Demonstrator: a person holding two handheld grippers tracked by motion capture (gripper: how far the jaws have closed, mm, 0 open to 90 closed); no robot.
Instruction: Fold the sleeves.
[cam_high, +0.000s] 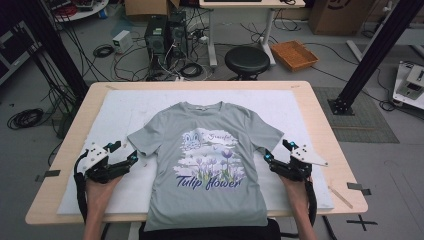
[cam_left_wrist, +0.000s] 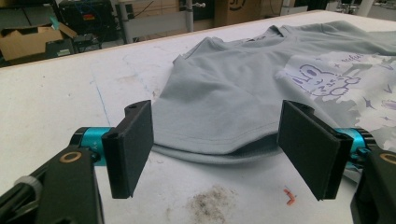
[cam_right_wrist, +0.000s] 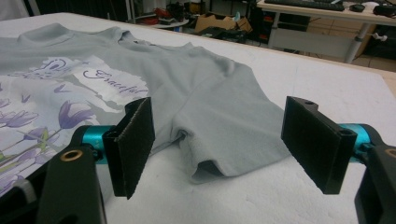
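On the left side of the table (cam_high: 65, 150), the left gripper (cam_high: 131, 159) sits low over the white pad (cam_high: 120, 115), held by the person's left hand (cam_high: 98, 192), jaws wide apart w/ nothing between them; in the left gripper view they frame the hem of the near sleeve (cam_left_wrist: 210, 116) but stay just short of the cloth, w/ a dark smudge (cam_left_wrist: 210, 204) and a small orange scrap (cam_left_wrist: 290, 197) on the pad below. Centre of the pad lies the grey T-shirt (cam_high: 210, 165), spread flat, front up, collar toward the far edge, hem hanging a bit over the near edge; print of purple tulips reads "Tulip flower" w/ a small bunny drawing above it. On the right, the right gripper (cam_high: 276, 152) hovers just beside the shirt's other sleeve (cam_right_wrist: 229, 121), held by the right hand (cam_high: 296, 192); jaws also wide open, empty, the sleeve cuff lying btwn them in the right gripper view, slightly lifted at its edge, not touching either pad. Beyond the table, on the floor: a black round stool (cam_high: 246, 60), PC towers (cam_high: 165, 35) w/ tangled cables and an orange tray (cam_high: 294, 54)
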